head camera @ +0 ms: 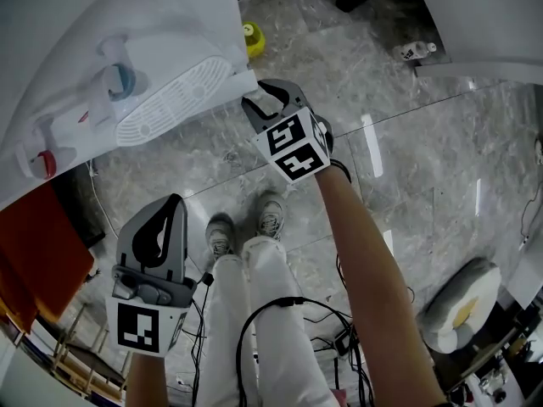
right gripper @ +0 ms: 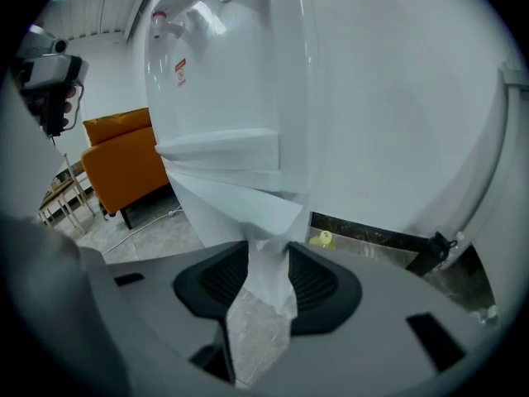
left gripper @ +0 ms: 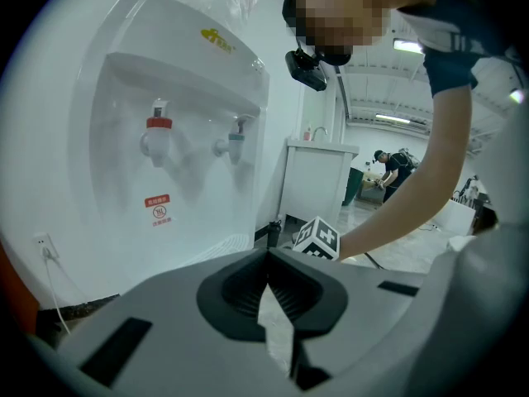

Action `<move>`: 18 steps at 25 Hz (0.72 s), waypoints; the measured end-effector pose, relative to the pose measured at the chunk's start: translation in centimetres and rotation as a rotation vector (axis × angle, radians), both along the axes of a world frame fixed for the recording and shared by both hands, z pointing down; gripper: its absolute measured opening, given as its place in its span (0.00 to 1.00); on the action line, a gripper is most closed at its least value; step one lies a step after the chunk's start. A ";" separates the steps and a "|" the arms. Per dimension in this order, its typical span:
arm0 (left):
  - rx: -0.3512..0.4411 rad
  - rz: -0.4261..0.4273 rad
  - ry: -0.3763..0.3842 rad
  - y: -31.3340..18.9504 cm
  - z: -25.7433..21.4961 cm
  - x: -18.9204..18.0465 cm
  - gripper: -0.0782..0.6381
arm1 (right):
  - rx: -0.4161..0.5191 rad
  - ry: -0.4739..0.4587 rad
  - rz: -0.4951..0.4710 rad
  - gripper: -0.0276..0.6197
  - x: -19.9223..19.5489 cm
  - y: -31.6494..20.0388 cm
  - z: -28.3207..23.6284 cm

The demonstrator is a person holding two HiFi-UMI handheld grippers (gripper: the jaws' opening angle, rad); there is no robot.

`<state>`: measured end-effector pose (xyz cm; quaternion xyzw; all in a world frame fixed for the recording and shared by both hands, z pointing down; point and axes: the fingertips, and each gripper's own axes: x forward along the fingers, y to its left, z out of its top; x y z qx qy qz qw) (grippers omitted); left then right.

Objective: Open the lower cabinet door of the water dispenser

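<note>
rt hand-held gripper (right gripper: 266, 261) clamps lower cabinet door (right gripper: 235, 198); inside unseen

Bright even indoor light, streaky glare on the glossy floor (head camera: 399, 193), fisheye bending, dark corners.

The person wears white trousers (head camera: 265, 312), pale grey sneakers (head camera: 271, 216) and a dark short sleeve (left gripper: 450, 52). A thin black cable (head camera: 246, 329) loops over the trousers, and a black camera (left gripper: 307, 69) sits at the head. The left gripper (head camera: 167, 217) and right gripper (head camera: 263, 100) have smooth grey shells with black ribbed pads (left gripper: 245, 292). Each carries a white cube (head camera: 294, 147) printed with black square markers.
</note>
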<state>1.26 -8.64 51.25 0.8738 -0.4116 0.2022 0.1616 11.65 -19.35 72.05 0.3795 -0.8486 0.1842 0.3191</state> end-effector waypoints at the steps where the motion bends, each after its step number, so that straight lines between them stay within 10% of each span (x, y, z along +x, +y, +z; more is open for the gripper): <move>1: -0.001 0.003 0.001 0.1 0.0 0.1 0.12 | -0.001 0.004 0.001 0.28 0.1 0.3 0.0; 18: 0.005 0.032 0.005 1.9 -0.9 -1.4 0.12 | -0.058 0.055 0.070 0.20 0.7 5.0 0.2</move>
